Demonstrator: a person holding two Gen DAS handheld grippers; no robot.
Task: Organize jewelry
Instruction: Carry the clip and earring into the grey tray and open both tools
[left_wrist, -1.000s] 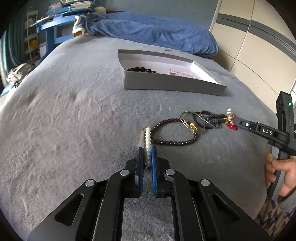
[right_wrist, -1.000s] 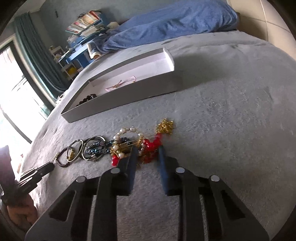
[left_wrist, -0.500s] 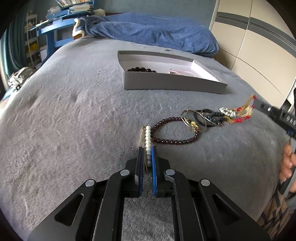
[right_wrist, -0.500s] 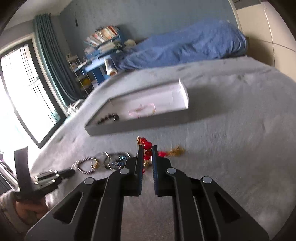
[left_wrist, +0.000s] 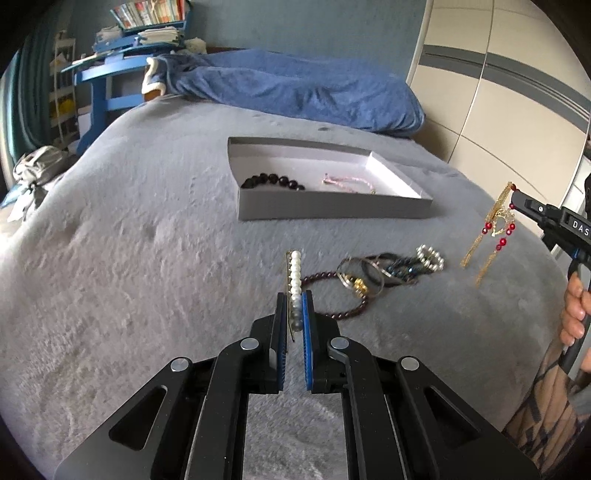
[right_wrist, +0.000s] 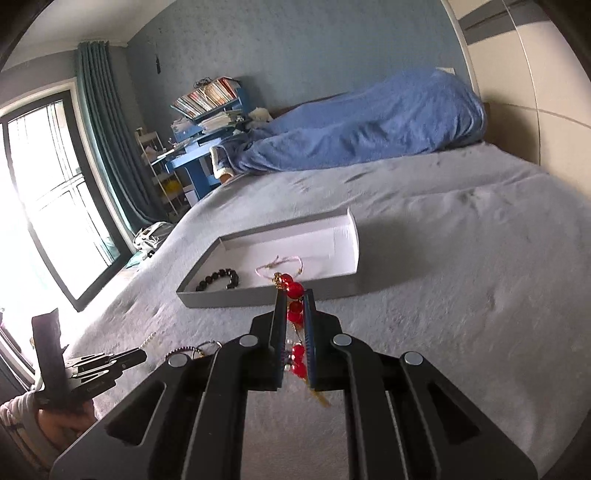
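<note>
"DAS" reads on the right claw (left_wrist: 514, 195), which is clenched on a red-and-gold tassel ornament (left_wrist: 495, 230) above the bed (left_wrist: 129, 258). The left claw (left_wrist: 294, 306) grips one pearl hairpin (left_wrist: 295, 275). The grey tray (left_wrist: 332, 212) holds two bracelets.

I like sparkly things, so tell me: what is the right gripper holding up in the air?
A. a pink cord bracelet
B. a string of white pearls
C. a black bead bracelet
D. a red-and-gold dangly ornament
D: the right gripper is shut on the red-bead and gold-tassel ornament, which hangs above the grey bedspread; the white pearl strand is in the left gripper.
</note>
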